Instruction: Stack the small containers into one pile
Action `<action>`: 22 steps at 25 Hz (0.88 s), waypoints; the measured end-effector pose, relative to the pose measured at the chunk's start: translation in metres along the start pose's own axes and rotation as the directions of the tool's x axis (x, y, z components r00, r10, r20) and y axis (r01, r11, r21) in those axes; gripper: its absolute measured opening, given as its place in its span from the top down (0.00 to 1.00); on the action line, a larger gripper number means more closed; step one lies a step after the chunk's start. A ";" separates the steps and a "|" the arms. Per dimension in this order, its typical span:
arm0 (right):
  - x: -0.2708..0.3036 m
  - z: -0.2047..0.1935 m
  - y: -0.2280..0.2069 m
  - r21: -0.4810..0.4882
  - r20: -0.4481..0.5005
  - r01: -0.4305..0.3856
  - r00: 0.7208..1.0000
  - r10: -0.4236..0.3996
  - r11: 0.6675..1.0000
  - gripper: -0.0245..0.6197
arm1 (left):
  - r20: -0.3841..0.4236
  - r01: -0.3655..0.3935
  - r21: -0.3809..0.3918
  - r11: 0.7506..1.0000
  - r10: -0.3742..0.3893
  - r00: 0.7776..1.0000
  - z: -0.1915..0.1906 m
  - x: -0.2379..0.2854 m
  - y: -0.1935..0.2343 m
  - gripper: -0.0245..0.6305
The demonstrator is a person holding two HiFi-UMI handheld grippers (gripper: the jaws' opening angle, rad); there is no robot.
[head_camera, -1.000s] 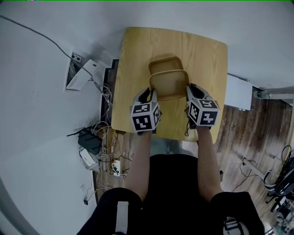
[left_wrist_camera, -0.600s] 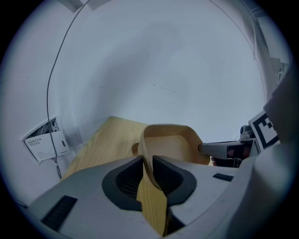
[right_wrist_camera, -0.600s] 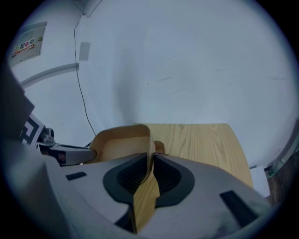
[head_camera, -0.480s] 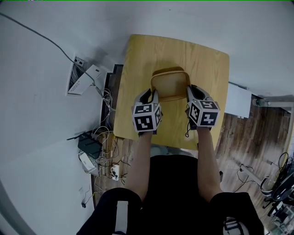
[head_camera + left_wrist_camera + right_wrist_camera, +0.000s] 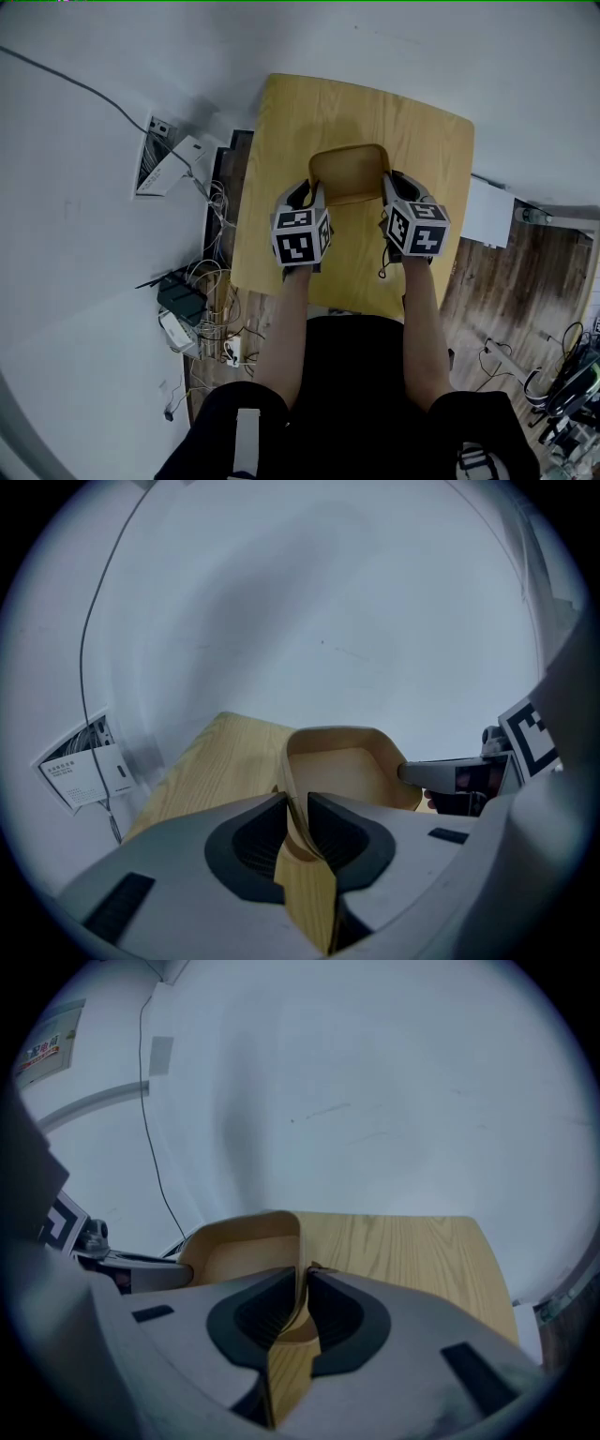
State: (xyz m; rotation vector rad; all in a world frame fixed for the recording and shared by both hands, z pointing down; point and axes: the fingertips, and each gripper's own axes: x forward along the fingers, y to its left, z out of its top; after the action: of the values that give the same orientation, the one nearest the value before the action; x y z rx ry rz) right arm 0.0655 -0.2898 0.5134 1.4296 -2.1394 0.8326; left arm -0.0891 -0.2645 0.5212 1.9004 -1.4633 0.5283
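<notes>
From the head view, the wooden container (image 5: pixel 349 173) sits on the near half of the table (image 5: pixel 281 131). Bare wood runs beyond it to the far edge and on either side. The left edge is nearer the container than the right, and the near edge lies just behind the grippers. Left of the table a tangle of cables (image 5: pixel 202 309) fills the floor, and to the right a white box (image 5: pixel 487 211) stands close to the table's side. The left gripper (image 5: pixel 316 194) is at the container's left wall and the right gripper (image 5: pixel 387 187) at its right wall. A second ago another container's rim showed just beyond the held one. Now only one outline shows, and the two seem to have merged into one pile. In the left gripper view, the container's left wall runs up between the pads (image 5: pixel 267 832). The jaws have just been opening a little, yet both pads look to touch the wall. The table stretches clear ahead and to the left, up to the white wall. In the right gripper view, the pads (image 5: pixel 337 1321) pinch the right wall tightly. Open tabletop lies to the right and ahead, as far as its far edge.
</notes>
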 end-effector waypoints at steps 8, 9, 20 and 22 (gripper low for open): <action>0.020 -0.003 -0.008 0.017 -0.031 -0.010 0.999 0.010 1.000 0.90 | -0.056 -0.015 -0.005 1.000 0.015 0.998 -0.007 0.020 0.006 0.84; 0.022 -0.006 -0.009 0.018 -0.037 -0.012 0.999 0.013 1.000 0.90 | -0.062 -0.020 -0.004 1.000 0.020 0.998 -0.009 0.021 0.006 0.84; 0.025 -0.029 -0.014 0.017 -0.091 -0.017 0.996 0.019 1.000 0.90 | -0.102 -0.032 -0.012 0.999 0.031 0.994 -0.031 0.025 0.005 0.83; 0.026 -0.031 -0.016 0.007 -0.094 -0.009 0.996 0.010 1.000 0.89 | -0.096 -0.032 -0.010 0.999 0.031 0.995 -0.031 0.025 0.005 0.83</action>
State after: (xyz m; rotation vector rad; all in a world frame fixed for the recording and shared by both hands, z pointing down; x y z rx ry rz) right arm 0.0713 -0.2899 0.5565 1.3572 -2.0767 0.8932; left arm -0.0842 -0.2602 0.5607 1.8209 -1.4335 0.6159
